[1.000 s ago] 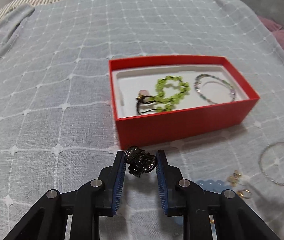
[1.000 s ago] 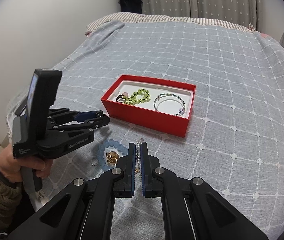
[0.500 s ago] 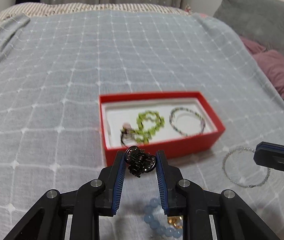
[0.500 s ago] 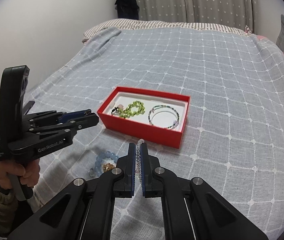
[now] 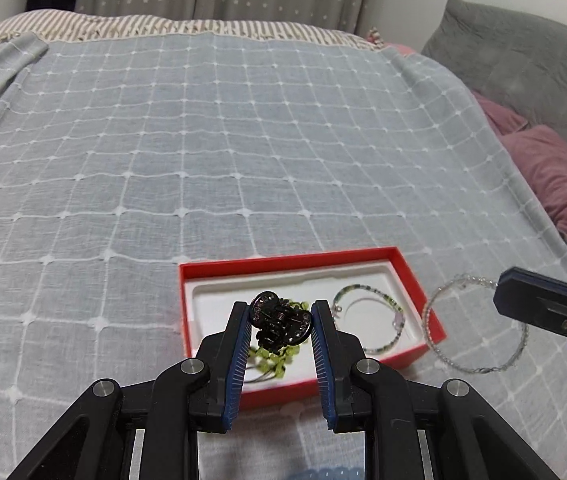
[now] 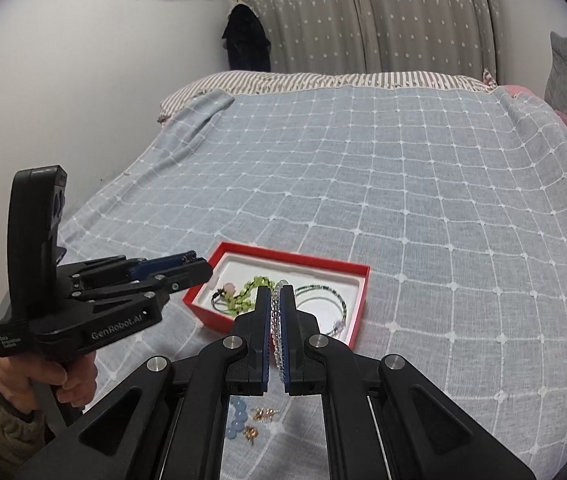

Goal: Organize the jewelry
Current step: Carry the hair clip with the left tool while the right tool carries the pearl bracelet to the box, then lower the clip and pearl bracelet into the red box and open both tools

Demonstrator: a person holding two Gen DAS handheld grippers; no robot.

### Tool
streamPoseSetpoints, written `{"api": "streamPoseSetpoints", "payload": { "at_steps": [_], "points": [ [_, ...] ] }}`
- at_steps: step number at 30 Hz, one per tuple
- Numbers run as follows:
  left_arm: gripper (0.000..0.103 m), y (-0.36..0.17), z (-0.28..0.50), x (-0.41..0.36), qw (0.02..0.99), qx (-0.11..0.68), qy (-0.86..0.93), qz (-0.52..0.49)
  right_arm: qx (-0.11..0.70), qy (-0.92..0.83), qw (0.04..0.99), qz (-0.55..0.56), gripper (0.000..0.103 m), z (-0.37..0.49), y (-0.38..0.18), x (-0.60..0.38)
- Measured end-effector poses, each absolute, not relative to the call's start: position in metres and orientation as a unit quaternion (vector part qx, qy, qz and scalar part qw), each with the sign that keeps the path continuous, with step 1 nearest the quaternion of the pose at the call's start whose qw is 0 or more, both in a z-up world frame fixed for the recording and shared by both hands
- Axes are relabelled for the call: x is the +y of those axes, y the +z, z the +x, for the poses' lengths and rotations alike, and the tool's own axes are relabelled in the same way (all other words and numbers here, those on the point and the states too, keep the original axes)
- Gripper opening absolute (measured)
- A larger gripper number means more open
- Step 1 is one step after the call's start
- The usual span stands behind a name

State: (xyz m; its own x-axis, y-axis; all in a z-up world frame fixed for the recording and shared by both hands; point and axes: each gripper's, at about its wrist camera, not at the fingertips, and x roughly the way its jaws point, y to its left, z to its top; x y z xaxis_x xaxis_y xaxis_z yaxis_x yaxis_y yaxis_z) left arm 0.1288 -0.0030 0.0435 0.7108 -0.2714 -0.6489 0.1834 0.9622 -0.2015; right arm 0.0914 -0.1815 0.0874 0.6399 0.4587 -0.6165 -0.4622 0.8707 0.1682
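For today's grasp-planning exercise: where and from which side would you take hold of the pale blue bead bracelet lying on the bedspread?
Pinch one section of the blue bead bracelet across its strand, coming straight down from above. It lies flat on the bedspread, and the gold charms sit close beside it, so choose the side away from them.

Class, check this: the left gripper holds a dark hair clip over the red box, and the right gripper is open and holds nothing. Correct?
Not quite. The right gripper is shut on a clear beaded bracelet, as the right wrist view shows. The left gripper does hold the dark hair clip over the red box.
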Motion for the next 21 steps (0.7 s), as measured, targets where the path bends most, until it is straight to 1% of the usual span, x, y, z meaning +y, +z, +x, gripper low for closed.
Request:
{"api": "streamPoseSetpoints", "payload": {
  "at_steps": [4, 11, 21],
  "points": [
    [0.025, 0.040, 0.138, 0.000, 0.921, 0.366, -0.119, -0.063, 0.342, 0.252, 0.905, -0.015, 0.004, 0.104, 0.085, -0.172],
    [0.025, 0.028, 0.145, -0.007, 0.919, 0.377, -0.111, -0.037, 0.353, 0.249, 0.902, -0.029, 0.004, 0.124, 0.070, -0.162],
    [0.025, 0.017, 0.150, -0.006, 0.912, 0.392, -0.113, -0.038, 0.362, 0.262, 0.894, -0.034, 0.004, 0.139, 0.055, -0.152]
  ]
}}
